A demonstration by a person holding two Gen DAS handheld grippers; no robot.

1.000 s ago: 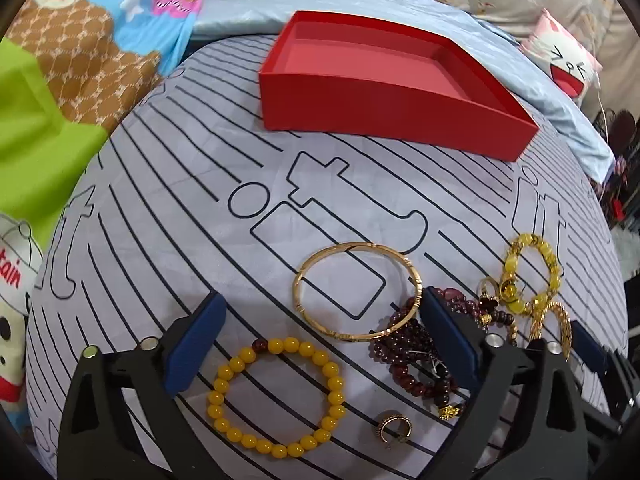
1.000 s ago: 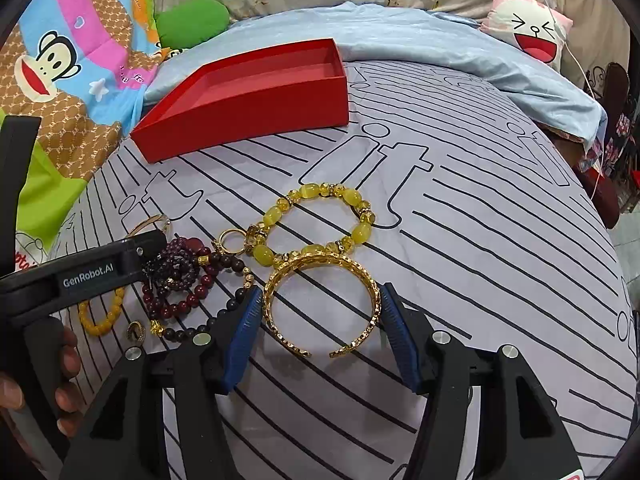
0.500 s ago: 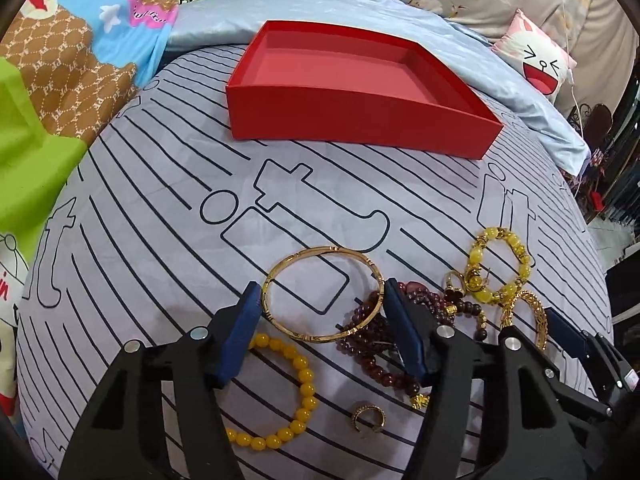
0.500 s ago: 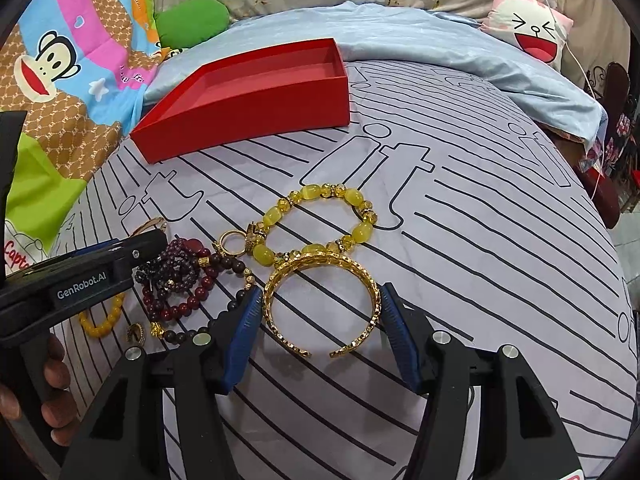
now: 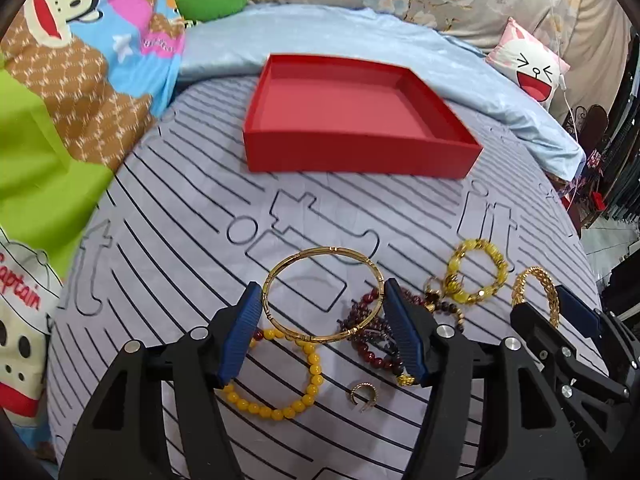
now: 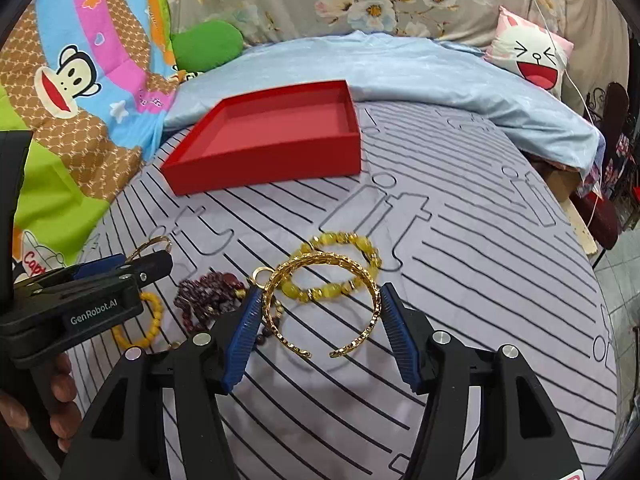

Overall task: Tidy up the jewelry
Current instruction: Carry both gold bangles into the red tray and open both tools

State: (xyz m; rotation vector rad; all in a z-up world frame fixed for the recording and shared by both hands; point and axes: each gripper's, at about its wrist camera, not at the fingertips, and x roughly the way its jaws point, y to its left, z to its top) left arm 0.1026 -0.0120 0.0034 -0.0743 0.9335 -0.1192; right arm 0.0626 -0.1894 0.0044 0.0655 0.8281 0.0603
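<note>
My left gripper (image 5: 322, 300) is shut on a thin gold bangle (image 5: 320, 255), its blue pads against both sides, held just above the bedsheet. My right gripper (image 6: 320, 304) is shut on an open gold cuff bracelet (image 6: 322, 268), lifted a little off the sheet. Under them lie a yellow bead bracelet (image 5: 310, 384), dark red bead bracelets (image 5: 368, 340), a chunky yellow bracelet (image 5: 478, 270) and a small gold ring (image 5: 364, 392). An empty red tray (image 5: 352, 152) sits farther back; it also shows in the right wrist view (image 6: 264, 156).
The striped grey sheet (image 6: 460, 280) covers the bed. A light blue blanket (image 6: 400, 68) lies behind the tray. Cartoon quilt (image 6: 80, 80) at the left, a cat pillow (image 6: 532, 56) at the back right. The bed's edge drops off at the right.
The left gripper moved forward from the yellow beads, closed around the gold bangle and raised it. The right gripper stayed around the gold cuff and lifted it slightly.
</note>
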